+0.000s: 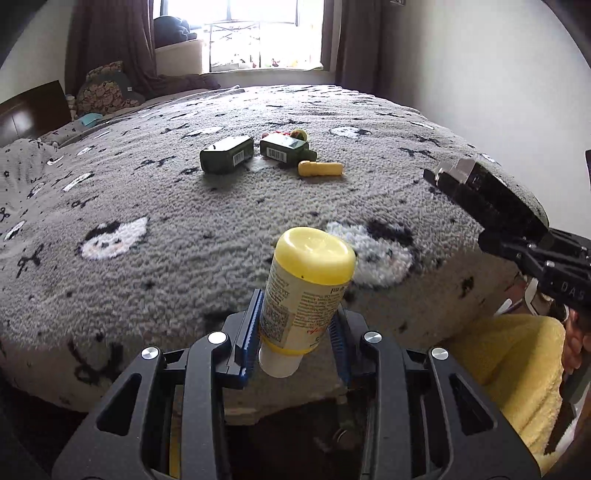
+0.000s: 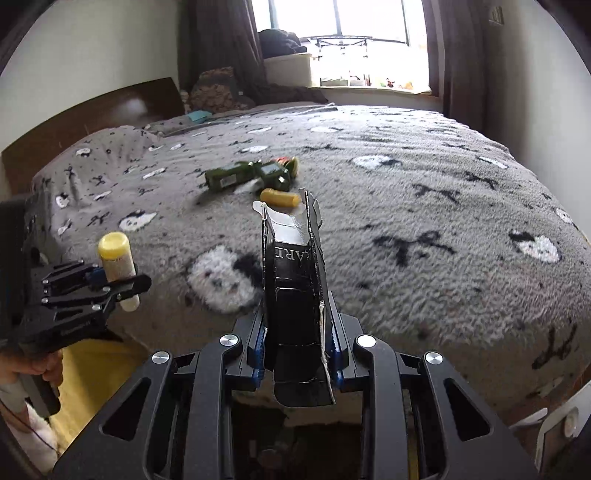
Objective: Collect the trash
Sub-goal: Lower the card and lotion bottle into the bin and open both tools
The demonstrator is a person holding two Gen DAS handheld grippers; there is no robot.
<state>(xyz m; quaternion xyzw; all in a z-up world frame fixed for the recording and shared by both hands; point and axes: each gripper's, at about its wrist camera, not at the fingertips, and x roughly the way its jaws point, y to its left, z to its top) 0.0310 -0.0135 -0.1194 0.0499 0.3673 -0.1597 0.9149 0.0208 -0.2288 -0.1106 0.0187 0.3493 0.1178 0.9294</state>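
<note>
My left gripper (image 1: 295, 332) is shut on a yellow-capped bottle (image 1: 306, 284), held upright above the bed's near edge; it also shows in the right wrist view (image 2: 116, 266). My right gripper (image 2: 298, 347) is shut on a flattened black carton (image 2: 295, 280), which also shows at the right of the left wrist view (image 1: 487, 195). On the grey blanket lie two dark green bottles (image 1: 226, 154) (image 1: 286, 147), a small yellow container (image 1: 320, 168) and a colourful wrapper (image 1: 297, 133); they appear together in the right wrist view (image 2: 251, 175).
The bed's grey patterned blanket (image 1: 184, 206) fills both views. Pillows (image 1: 103, 92) and a wooden headboard (image 2: 92, 118) are at the left. A window with dark curtains (image 1: 258, 33) is behind. A yellow cloth (image 1: 513, 362) is below the bed edge.
</note>
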